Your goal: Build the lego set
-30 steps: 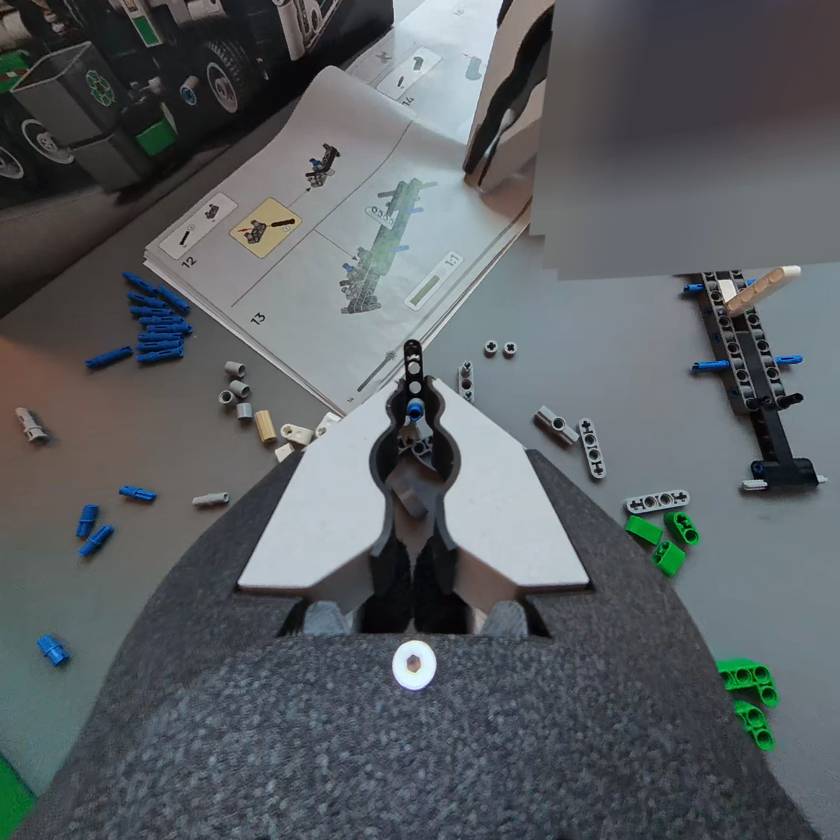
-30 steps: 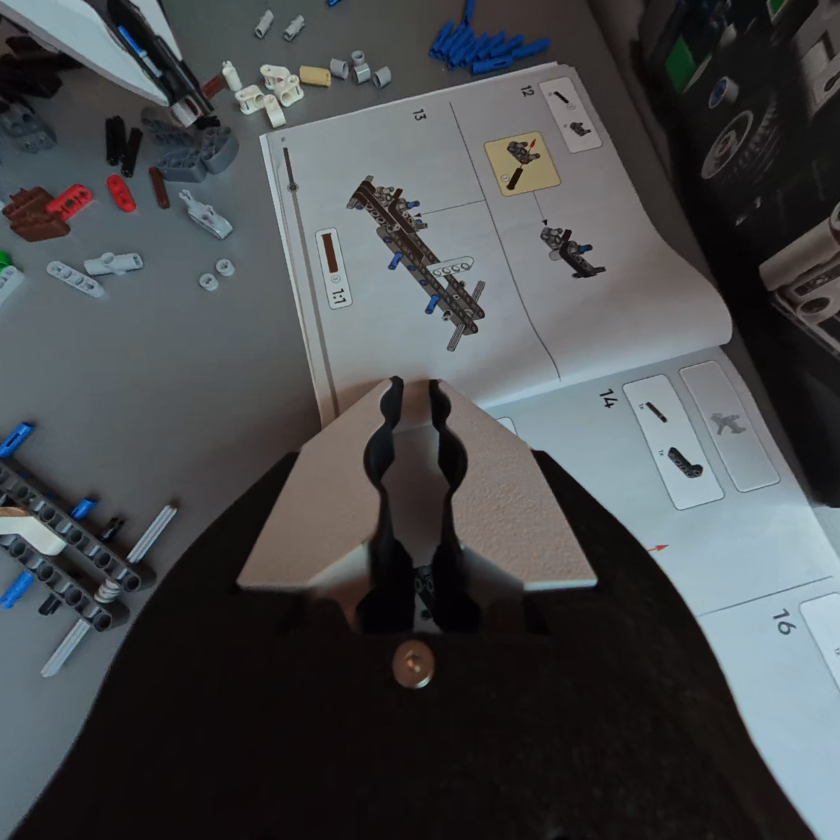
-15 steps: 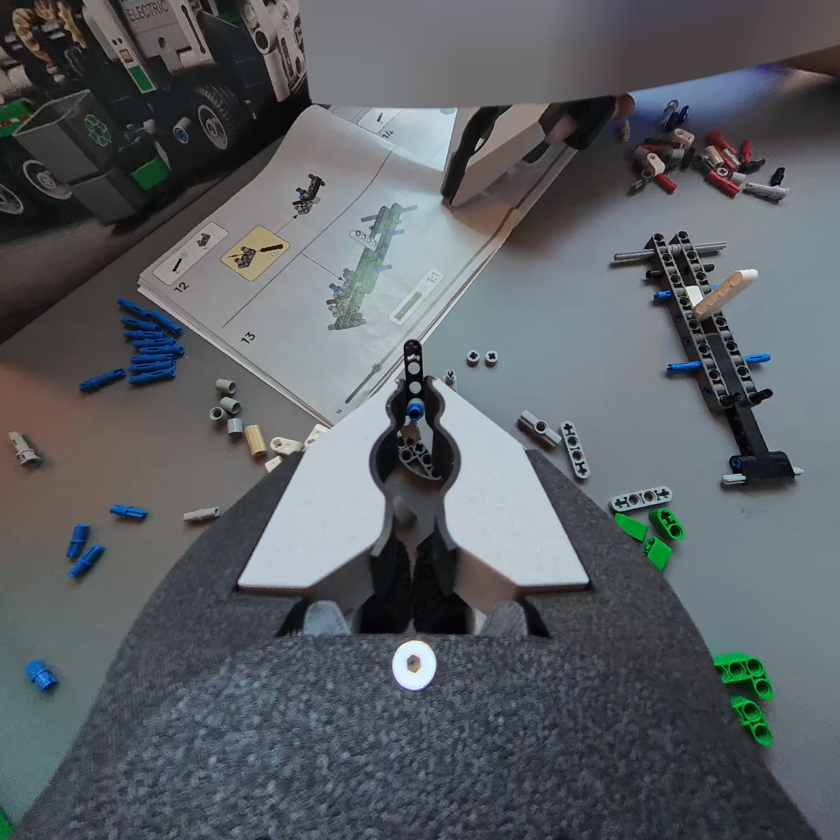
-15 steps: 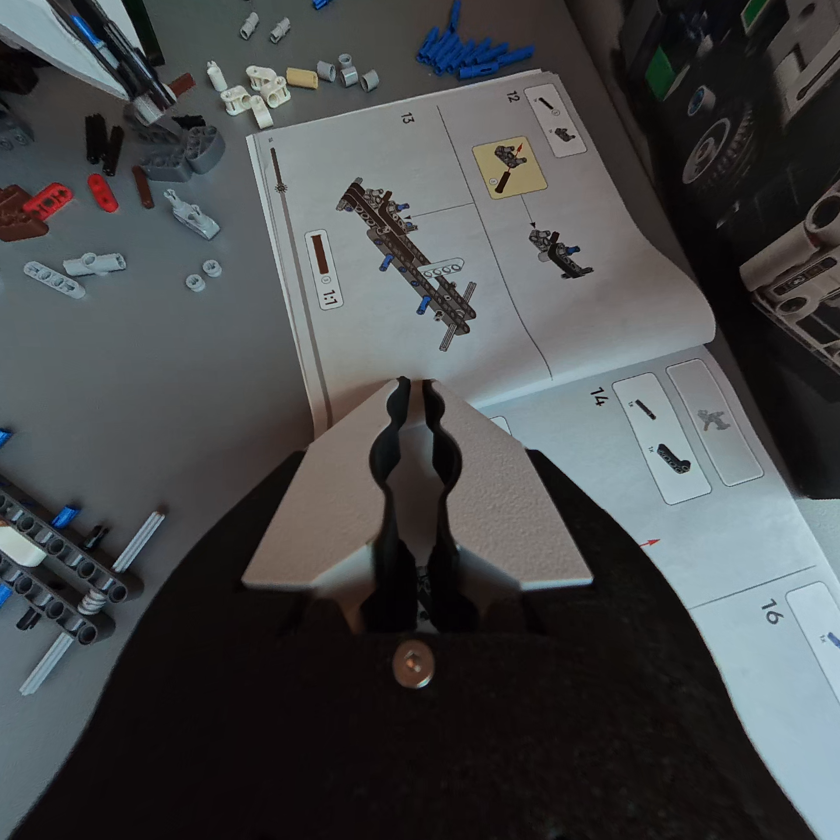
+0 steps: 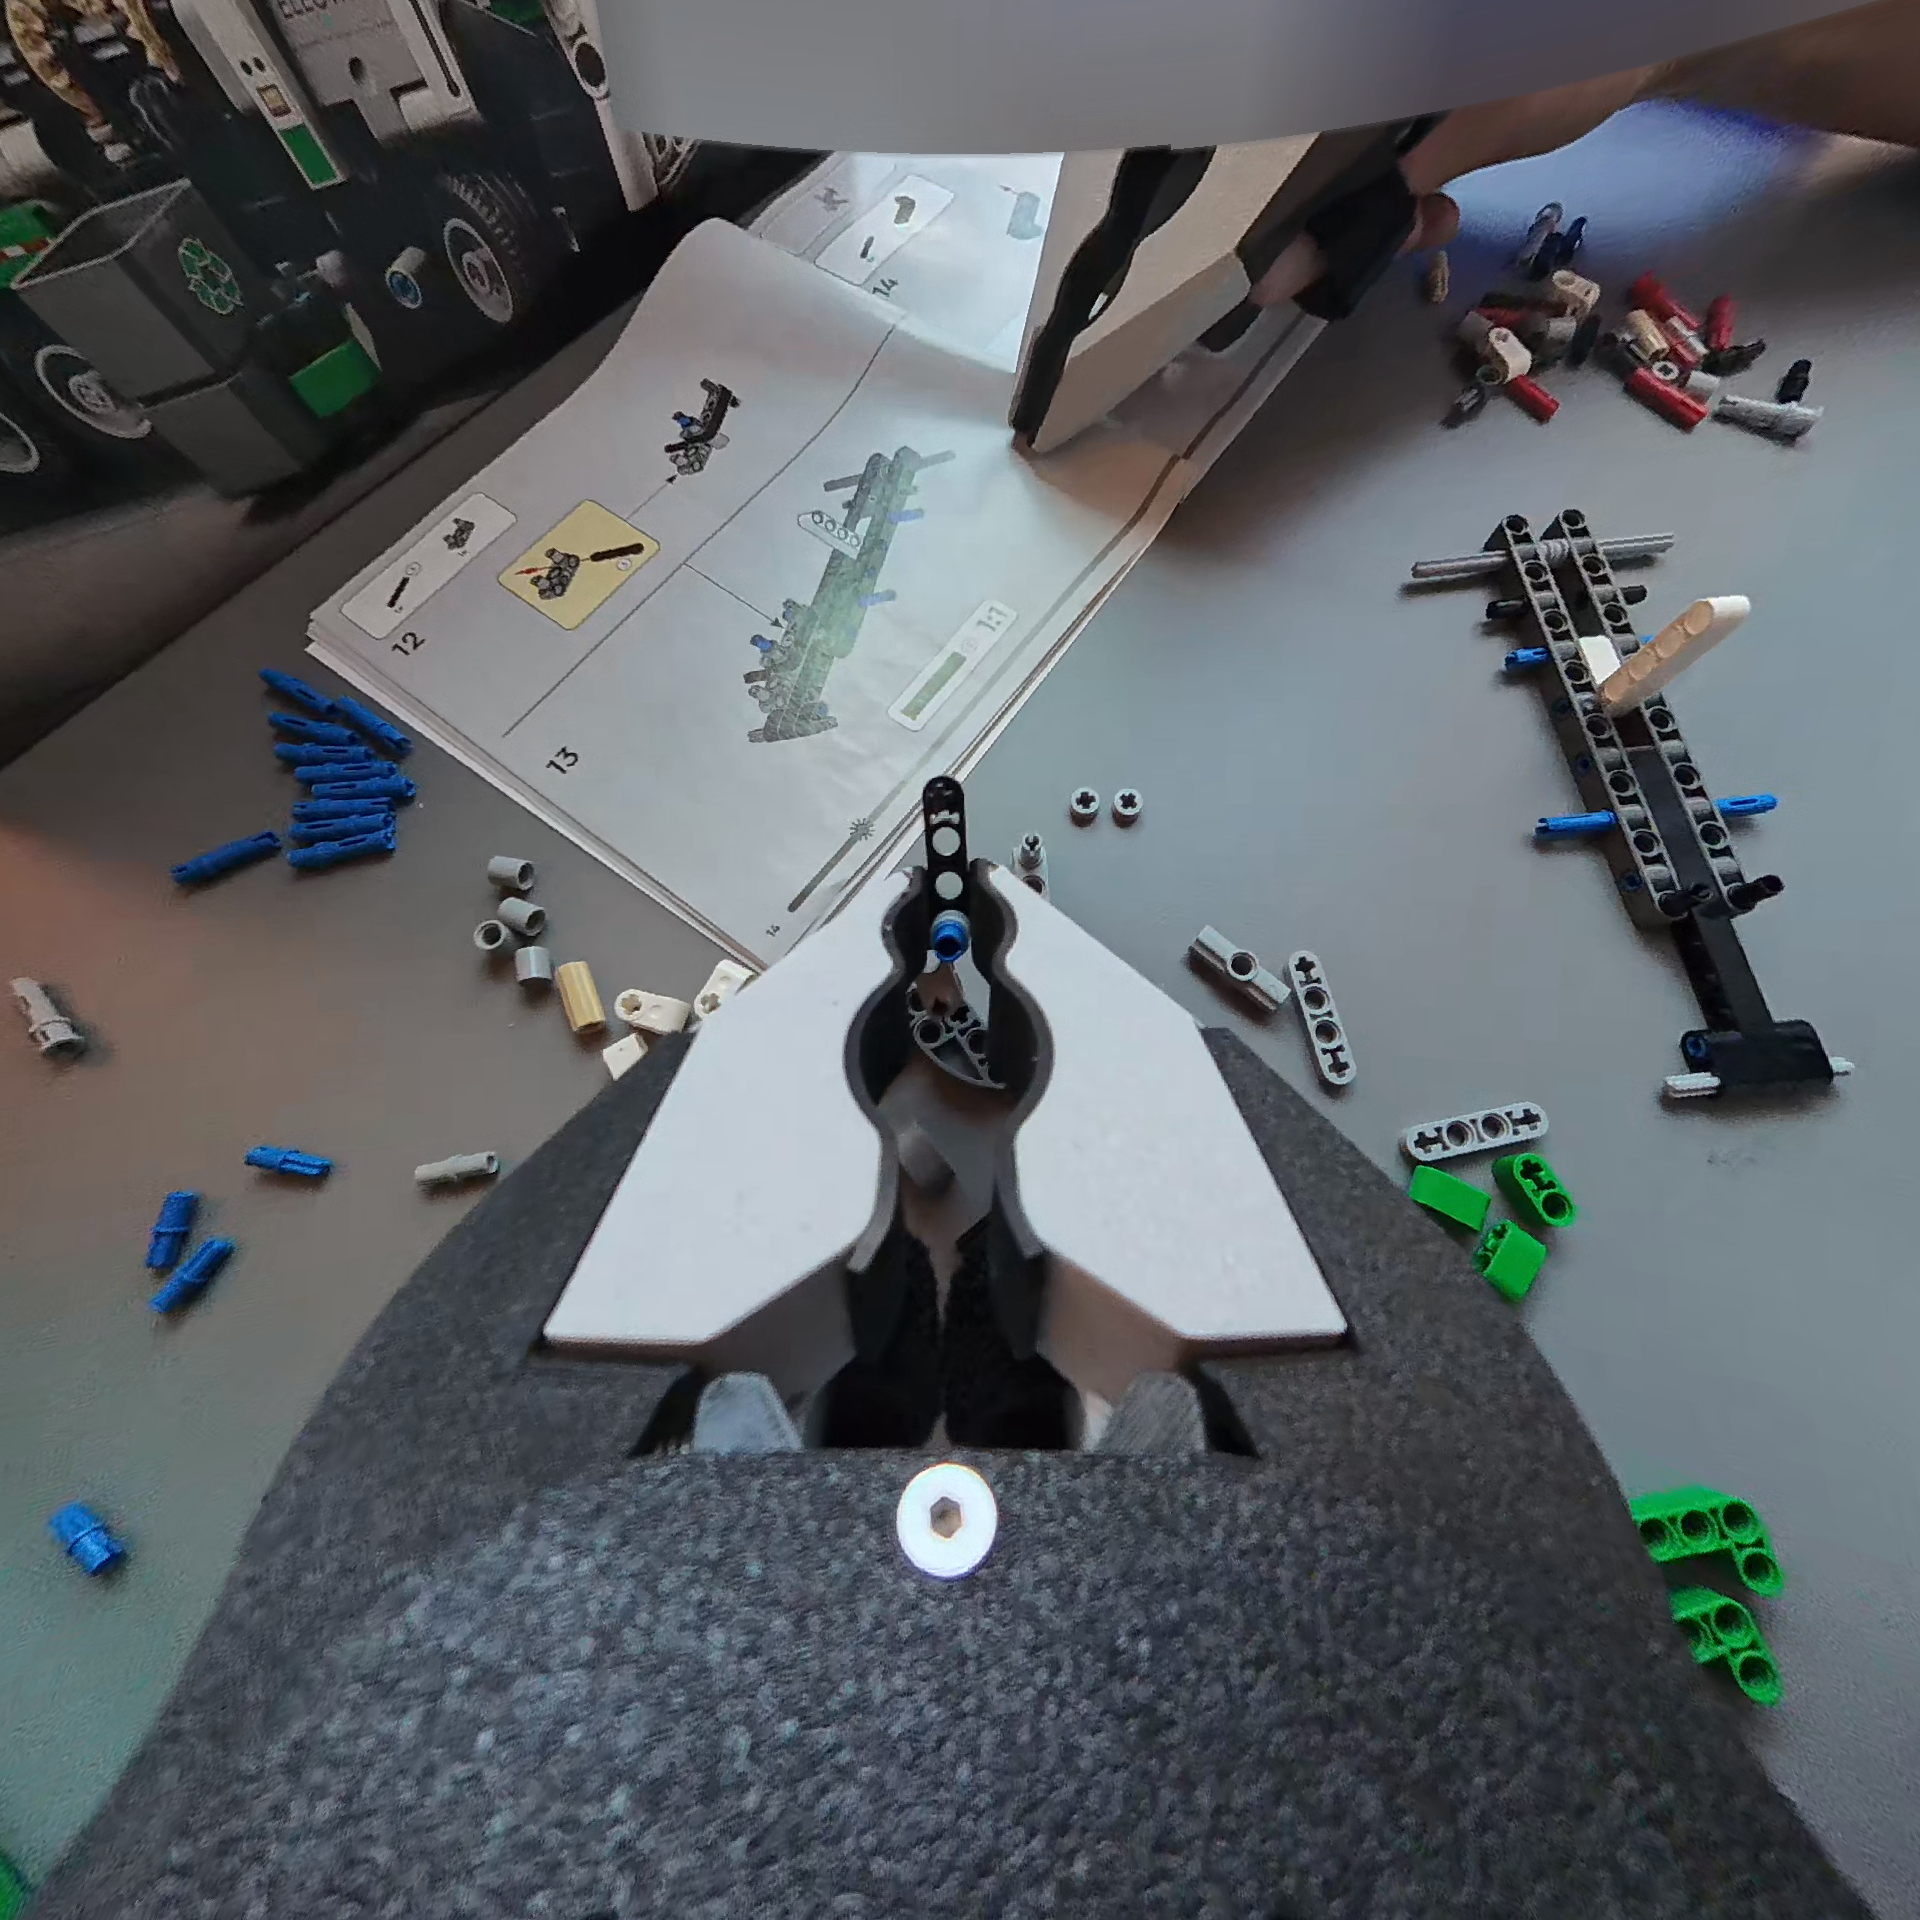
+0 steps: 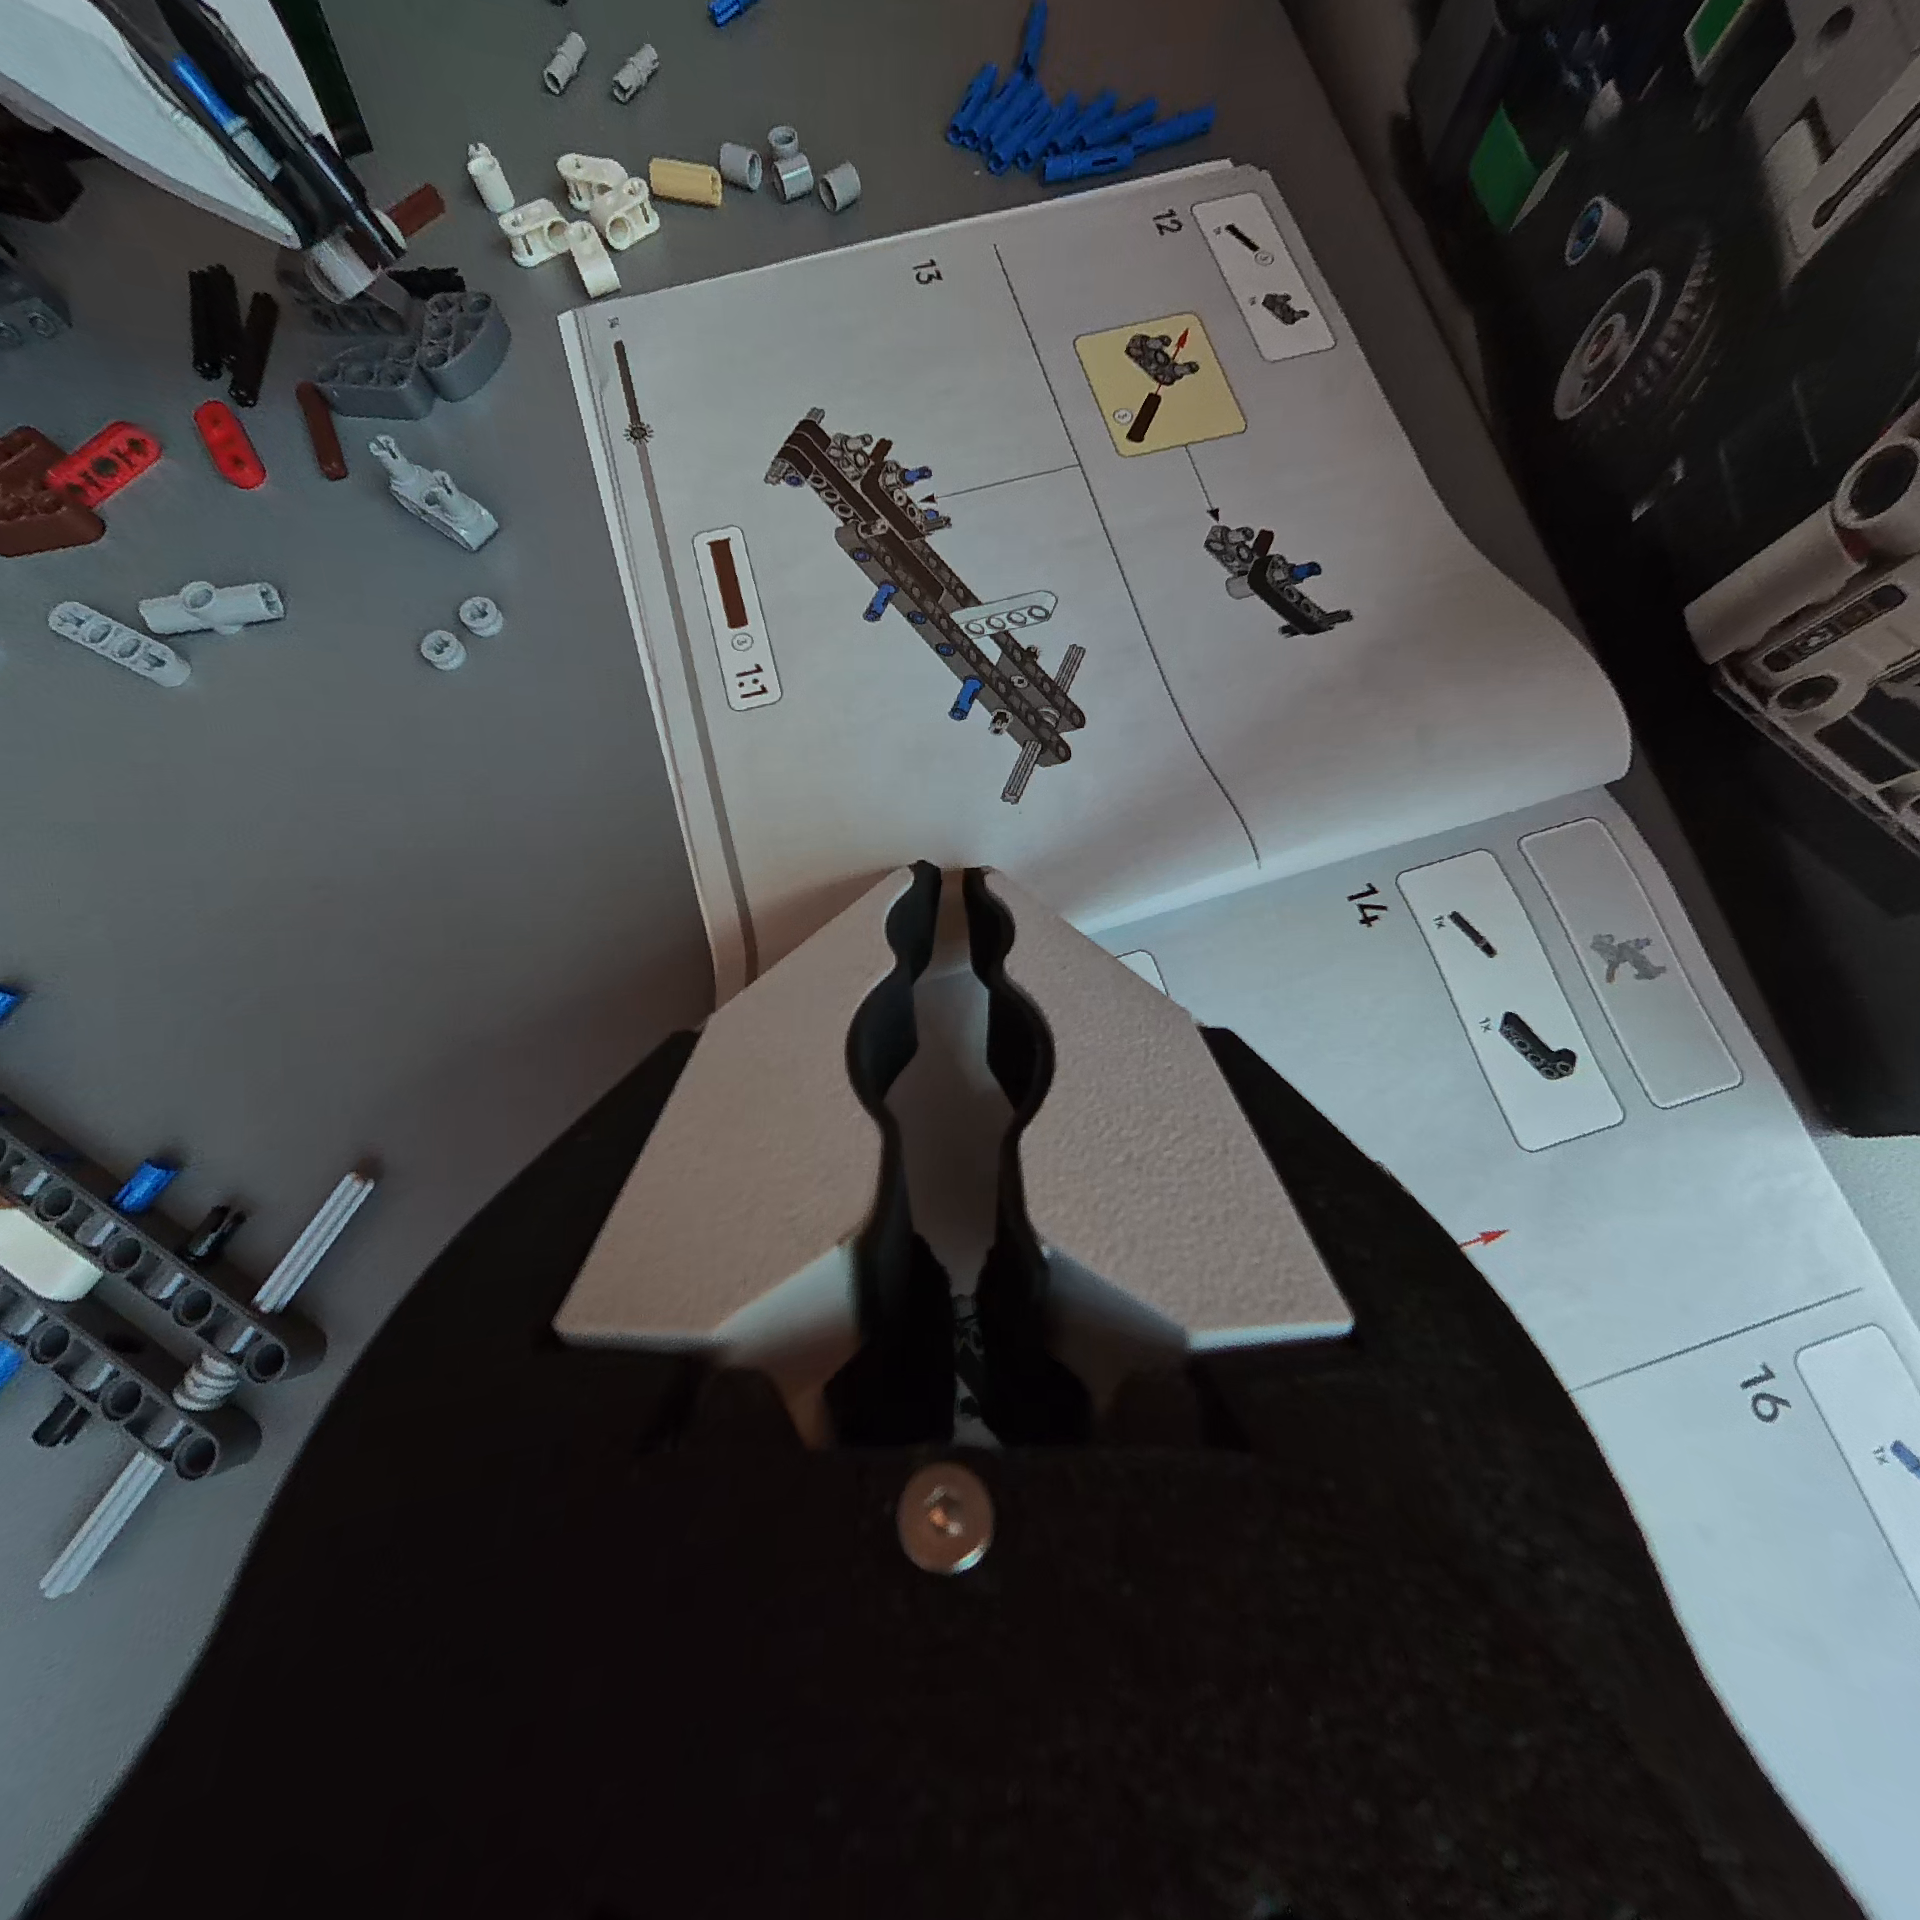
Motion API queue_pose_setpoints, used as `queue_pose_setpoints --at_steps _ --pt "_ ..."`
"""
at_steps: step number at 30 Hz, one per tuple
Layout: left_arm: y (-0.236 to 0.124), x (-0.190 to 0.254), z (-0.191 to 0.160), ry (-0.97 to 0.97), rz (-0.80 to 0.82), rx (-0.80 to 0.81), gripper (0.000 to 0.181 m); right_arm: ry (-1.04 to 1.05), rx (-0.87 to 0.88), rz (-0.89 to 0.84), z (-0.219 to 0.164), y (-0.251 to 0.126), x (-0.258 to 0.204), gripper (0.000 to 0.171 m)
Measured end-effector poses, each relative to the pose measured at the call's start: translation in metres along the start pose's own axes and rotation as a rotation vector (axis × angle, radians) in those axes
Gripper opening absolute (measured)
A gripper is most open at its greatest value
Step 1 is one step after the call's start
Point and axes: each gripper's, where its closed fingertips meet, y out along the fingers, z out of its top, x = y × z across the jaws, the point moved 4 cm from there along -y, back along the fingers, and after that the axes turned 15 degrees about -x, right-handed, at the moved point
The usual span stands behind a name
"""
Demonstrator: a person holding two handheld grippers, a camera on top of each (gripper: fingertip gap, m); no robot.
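My left gripper (image 5: 948,902) is shut on a small sub-assembly (image 5: 945,831), a black beam with a blue pin and grey parts, held above the grey table near the booklet's corner. It also shows in the right wrist view (image 6: 343,260), top left. My right gripper (image 6: 948,883) is empty, its jaws almost together, just over the open instruction booklet (image 6: 1039,520). In the left wrist view its tip (image 5: 1044,410) is at the booklet (image 5: 727,582). The long dark-grey chassis assembly (image 5: 1621,748) with blue pins and a white beam lies at the right; it also shows in the right wrist view (image 6: 125,1299).
Blue pins (image 5: 332,769) lie left of the booklet. Small grey and tan connectors (image 5: 540,956) lie near my left gripper. Green pieces (image 5: 1496,1205) are at the right, red and white pieces (image 5: 1621,343) far right. The set's box (image 5: 260,208) stands behind the booklet. The tips of one gripper are about 15 cm away from the tips of the other.
The right gripper's jaws have narrowed from open to almost together over the booklet. The left gripper has drawn back, so more of the table and the chassis shows; it still holds the sub-assembly.
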Motion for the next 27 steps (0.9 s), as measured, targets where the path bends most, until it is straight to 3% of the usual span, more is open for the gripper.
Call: queue_pose_setpoints --at_steps 15,18,20,22,24,27 --pt "0.0 0.006 0.005 0.016 -0.026 0.008 0.006 0.004 -0.001 0.007 0.0 0.0 0.0 0.002" --pt "0.002 0.025 0.016 0.037 -0.104 0.007 0.005 0.013 0.012 0.054 0.006 -0.005 -0.004 0.011" --pt "0.003 0.037 0.022 0.064 -0.097 -0.02 0.005 -0.033 0.078 0.218 0.025 -0.025 -0.032 0.024" --pt "-0.001 0.054 0.028 0.099 -0.081 -0.038 0.005 -0.168 0.154 0.371 0.042 -0.051 -0.073 0.026" --pt "-0.009 0.077 0.033 0.121 -0.085 -0.042 0.005 -0.328 0.16 0.399 0.046 -0.062 -0.107 0.042" --pt "-0.018 0.117 0.029 0.176 -0.062 -0.085 0.005 -0.468 0.218 0.392 0.051 -0.075 -0.151 0.031"
